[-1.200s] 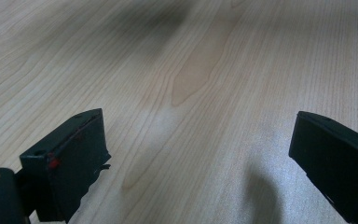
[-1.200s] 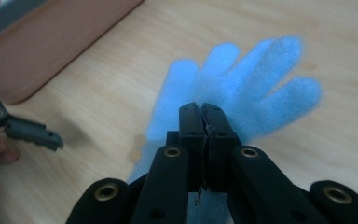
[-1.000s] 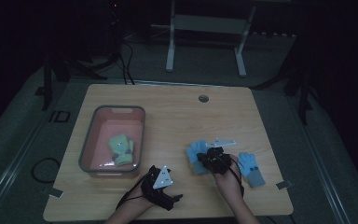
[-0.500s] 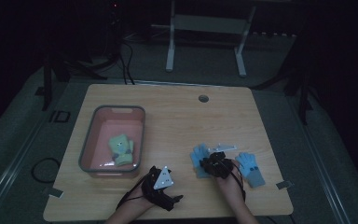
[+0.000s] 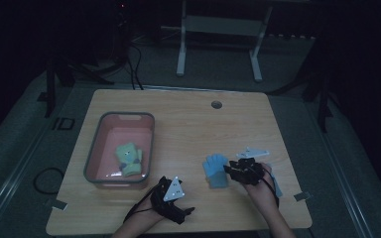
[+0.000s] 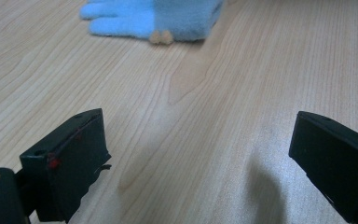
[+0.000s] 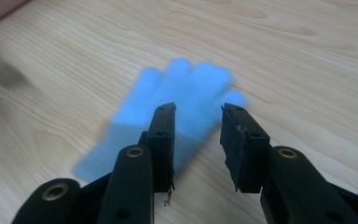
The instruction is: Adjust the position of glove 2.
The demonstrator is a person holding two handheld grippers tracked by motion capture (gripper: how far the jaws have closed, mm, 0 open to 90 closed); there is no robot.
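pink bin (image 5: 99, 148) holds a green glove (image 5: 129, 157), perhaps; blue glove (image 5: 215, 169) well apart

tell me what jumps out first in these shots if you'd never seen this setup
The light blue glove lying flat on the wooden table draws the eye first, with the right gripper just above it, fingers parted after just opening and nothing between them. Next comes the pink bin at the table's left, holding a green glove. The left gripper waits open at the near edge.

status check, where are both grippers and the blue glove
Left gripper open, idle over bare table. Right gripper just opening, blue glove flat beneath, not pinched. Nothing blocking.
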